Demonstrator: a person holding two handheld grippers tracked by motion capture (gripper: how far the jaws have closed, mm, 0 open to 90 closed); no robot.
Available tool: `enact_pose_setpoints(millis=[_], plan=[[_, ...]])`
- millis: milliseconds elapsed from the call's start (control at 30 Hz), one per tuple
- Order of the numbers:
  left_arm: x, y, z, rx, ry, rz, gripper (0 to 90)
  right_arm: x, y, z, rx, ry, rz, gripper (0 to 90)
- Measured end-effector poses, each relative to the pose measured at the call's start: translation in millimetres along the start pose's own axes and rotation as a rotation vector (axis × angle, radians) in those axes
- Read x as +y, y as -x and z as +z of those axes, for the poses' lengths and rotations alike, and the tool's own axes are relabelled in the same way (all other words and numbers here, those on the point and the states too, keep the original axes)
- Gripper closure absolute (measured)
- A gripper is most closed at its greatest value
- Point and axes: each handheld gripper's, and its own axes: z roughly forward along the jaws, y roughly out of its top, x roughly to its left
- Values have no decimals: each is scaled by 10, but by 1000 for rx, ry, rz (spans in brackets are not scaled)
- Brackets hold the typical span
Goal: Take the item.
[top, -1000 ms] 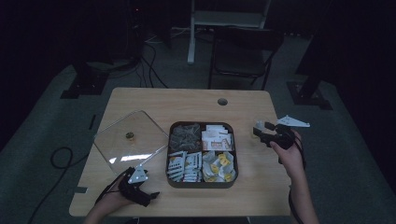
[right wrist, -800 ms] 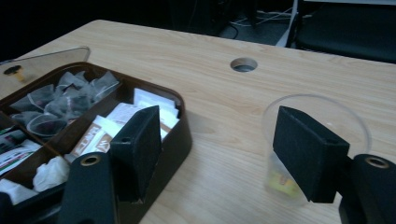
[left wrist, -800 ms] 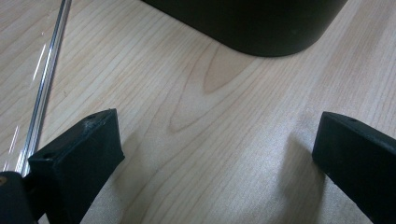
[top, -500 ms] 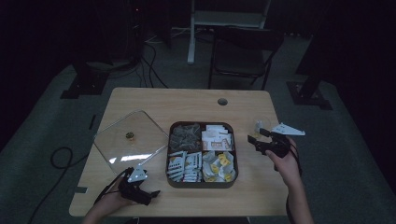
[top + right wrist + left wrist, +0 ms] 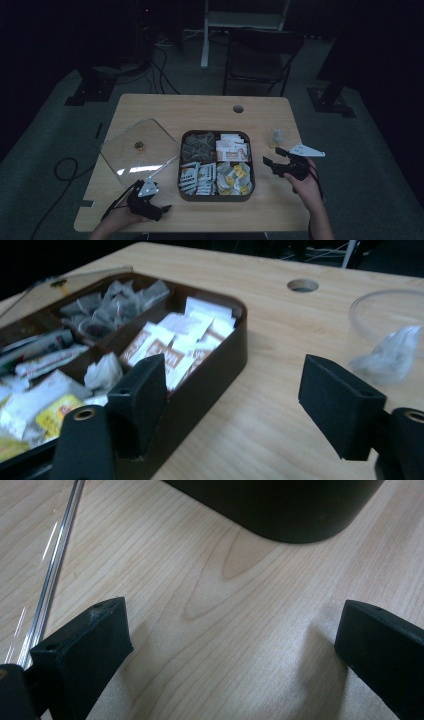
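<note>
the right gripper [image 5: 278, 163], jaws wide and empty, has drawn back from the cup [image 5: 279, 135] toward the tray [image 5: 216, 192], apparently between picks.

Each hand carries a black gripper. The left gripper [image 5: 159, 208] has a grey three-cornered plate on top and a thin black cable behind. The right gripper [image 5: 273, 160] has the same plate. The jaws are thick black blocks, each with a small round hole.
</note>
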Motion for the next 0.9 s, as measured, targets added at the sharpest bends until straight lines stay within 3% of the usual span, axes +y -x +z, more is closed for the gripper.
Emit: enact_pose_setpoints(millis=[500,800,900], plan=[[1,10,2,8,2,-8,19,-343,-136,69,99,-72,-28,200],[-1,14,1,9,3,-9,19,-484,-188,80,134,-105,-41,165],[-1,14,1,9,3,-10,19,-535,-209,93,127,-127,-72,141]])
